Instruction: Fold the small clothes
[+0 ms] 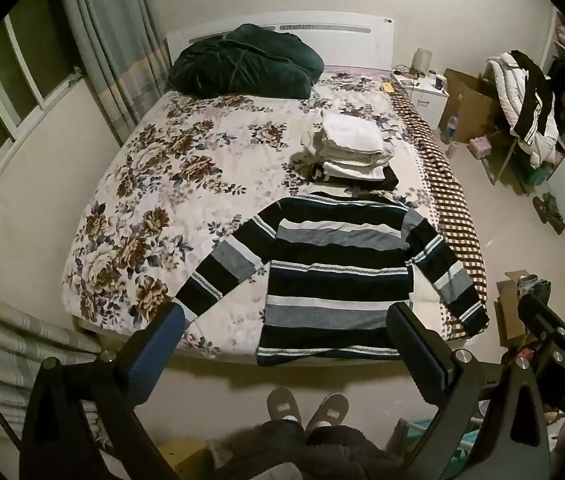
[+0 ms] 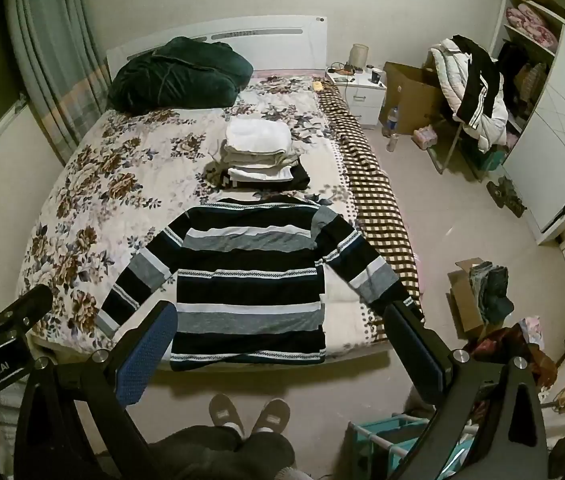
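Lying flat, one striped sweater [image 2: 248,284] (unfolded), one folded stack [image 2: 260,156]

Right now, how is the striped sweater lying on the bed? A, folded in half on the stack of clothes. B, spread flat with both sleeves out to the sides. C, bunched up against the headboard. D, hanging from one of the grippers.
B: the striped sweater lies flat at the foot of the bed, both sleeves angled outward, touched by neither gripper.

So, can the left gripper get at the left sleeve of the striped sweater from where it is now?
Probably yes. The left gripper is open and empty, held above the bed's near edge. The striped sweater lies flat, its left sleeve spread out on the floral bedspread with nothing lying on it.
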`<act>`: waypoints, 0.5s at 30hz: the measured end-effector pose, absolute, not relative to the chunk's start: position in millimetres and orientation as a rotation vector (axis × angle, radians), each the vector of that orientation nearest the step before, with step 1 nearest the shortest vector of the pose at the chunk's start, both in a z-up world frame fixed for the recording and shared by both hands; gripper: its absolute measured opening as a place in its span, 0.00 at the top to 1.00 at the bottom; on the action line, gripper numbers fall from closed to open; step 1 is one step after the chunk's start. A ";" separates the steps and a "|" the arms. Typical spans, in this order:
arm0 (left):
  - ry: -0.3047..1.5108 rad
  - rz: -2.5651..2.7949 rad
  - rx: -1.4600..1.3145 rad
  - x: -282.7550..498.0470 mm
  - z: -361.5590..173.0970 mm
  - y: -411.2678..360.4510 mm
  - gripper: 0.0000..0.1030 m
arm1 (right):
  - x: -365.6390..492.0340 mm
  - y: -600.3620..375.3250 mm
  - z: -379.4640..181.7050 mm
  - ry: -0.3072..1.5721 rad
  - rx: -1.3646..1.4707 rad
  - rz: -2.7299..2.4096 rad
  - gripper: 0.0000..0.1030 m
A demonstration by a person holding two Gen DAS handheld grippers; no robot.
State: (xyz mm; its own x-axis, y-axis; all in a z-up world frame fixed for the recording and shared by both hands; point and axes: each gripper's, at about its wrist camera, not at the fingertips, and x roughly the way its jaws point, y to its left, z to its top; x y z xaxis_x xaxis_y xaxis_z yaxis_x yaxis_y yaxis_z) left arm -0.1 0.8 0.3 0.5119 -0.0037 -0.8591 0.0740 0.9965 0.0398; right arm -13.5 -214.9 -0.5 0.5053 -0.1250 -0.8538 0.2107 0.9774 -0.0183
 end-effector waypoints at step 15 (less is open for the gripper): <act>1.030 -0.046 0.082 0.3 5.7 1.5 0.00 | -12.8 -215.2 1.9 1.024 0.087 -0.201 0.00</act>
